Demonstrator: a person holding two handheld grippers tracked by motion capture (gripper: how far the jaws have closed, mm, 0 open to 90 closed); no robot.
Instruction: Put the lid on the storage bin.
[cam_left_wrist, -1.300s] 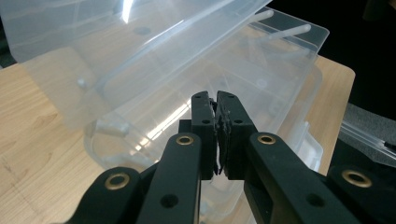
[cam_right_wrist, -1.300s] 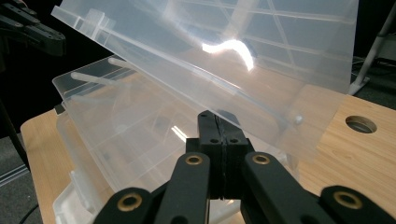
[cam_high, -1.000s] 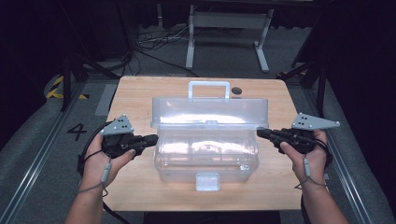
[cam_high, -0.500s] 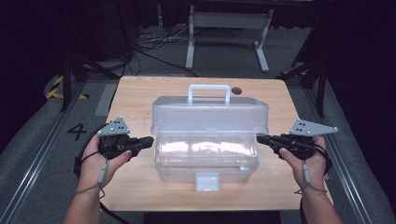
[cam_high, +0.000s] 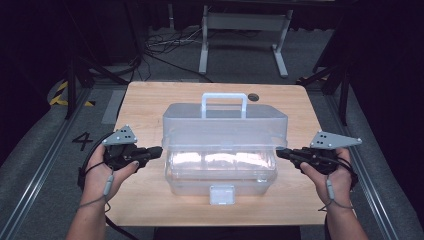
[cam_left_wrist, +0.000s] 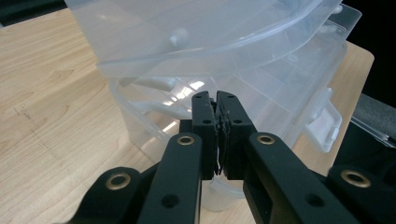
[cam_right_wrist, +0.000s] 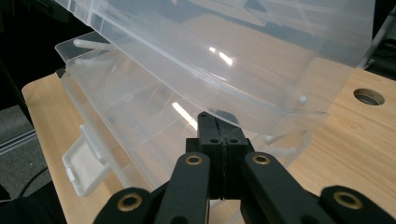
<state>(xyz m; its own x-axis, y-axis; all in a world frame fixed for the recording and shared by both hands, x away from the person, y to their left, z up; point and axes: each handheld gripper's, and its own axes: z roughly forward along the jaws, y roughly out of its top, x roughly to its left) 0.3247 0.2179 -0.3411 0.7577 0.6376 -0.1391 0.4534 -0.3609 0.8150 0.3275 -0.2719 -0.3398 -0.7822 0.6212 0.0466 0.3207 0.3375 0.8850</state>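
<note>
One wooden table (cam_high: 145, 107), dark room, grey floor (cam_high: 35, 165).

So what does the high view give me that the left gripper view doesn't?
High view alone: the box's handle, the right gripper at the box's right end, a round hole in the table behind the box. Left gripper view alone: the left gripper close up, jaws shut on nothing, tips at the box's end below the raised lid. Both: the clear plastic box, its front latch, the wooden table.
</note>
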